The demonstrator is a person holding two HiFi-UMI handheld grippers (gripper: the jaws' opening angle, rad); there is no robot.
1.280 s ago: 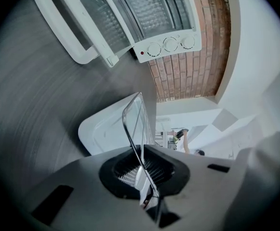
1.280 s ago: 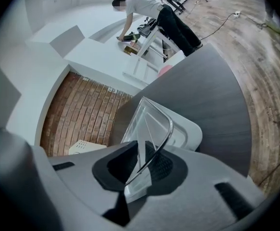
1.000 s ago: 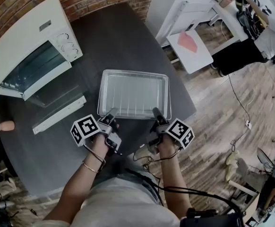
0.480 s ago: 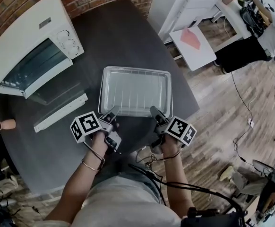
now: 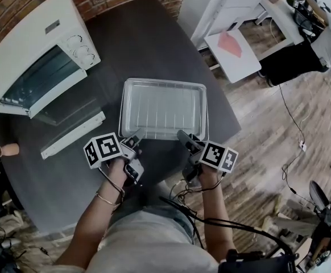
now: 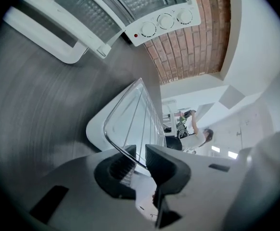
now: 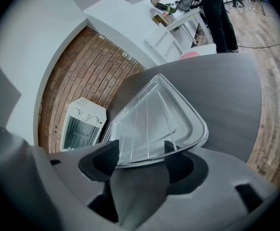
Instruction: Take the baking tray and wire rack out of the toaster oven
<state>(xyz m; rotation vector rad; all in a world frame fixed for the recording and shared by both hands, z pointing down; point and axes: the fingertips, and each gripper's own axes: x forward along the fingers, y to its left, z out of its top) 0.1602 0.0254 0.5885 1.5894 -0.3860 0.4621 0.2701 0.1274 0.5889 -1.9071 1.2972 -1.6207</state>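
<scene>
Our left gripper (image 6: 138,163) has its jaws a sliver apart around the near rim of the baking tray (image 5: 203,111); they have just been easing open. Our right gripper (image 7: 141,154) has its jaws spread wide after opening, the same rim lying loose between them. The tray rests flat on the dark table (image 5: 137,44) with the wire rack (image 5: 162,106) lying inside it. Both are out of the toaster oven (image 5: 29,44), which stands well apart to the left with its door (image 5: 71,134) dropped open.

We judge the risk to lie in the withdrawal. A jaw not fully clear could hook the rim and drag the tray towards us, or tip it so the rack slides out. The open door could also catch a passing arm.

We find no brand or wording legible. The oven shows only knobs (image 5: 81,53), and the cubes (image 5: 102,150) carry square markers.
</scene>
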